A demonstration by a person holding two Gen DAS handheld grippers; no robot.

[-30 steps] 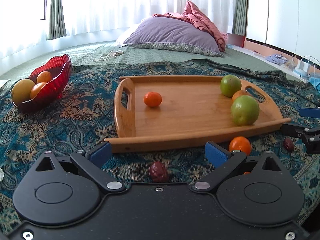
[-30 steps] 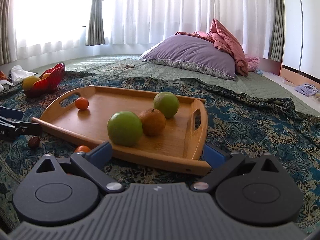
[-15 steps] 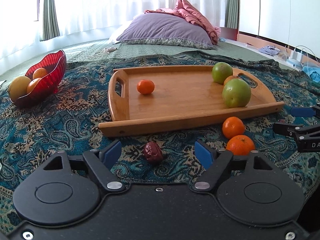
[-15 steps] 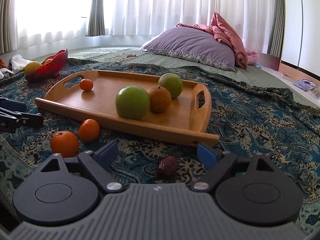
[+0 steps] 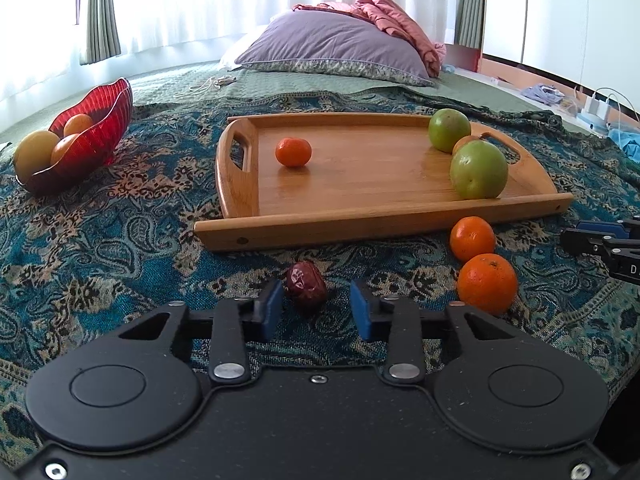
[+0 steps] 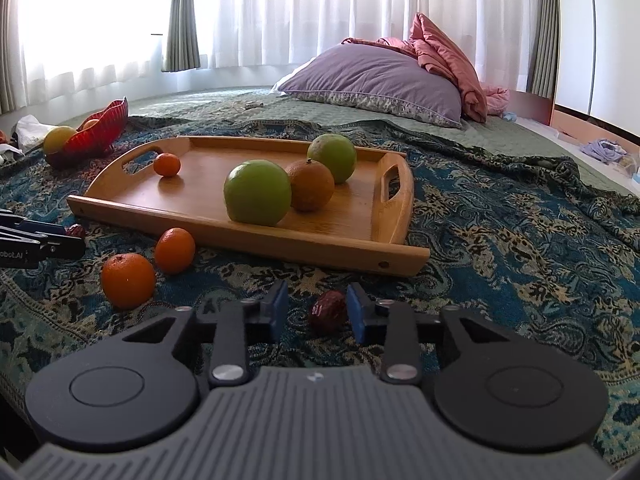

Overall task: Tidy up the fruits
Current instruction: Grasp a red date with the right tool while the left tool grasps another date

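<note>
A wooden tray lies on the patterned cloth and holds a small orange, two green fruits and a brownish orange. Two oranges lie on the cloth in front of the tray. My left gripper is open around a dark red date, which touches the left pad. My right gripper is open around another date, which lies against the right pad.
A red glass bowl with several fruits stands at the far left. A purple pillow and a pink blanket lie behind the tray. The other gripper's fingers show at the frame edges.
Both grippers have pulled back from the tray and dropped low to the cloth. Their jaws have narrowed around a date each.
</note>
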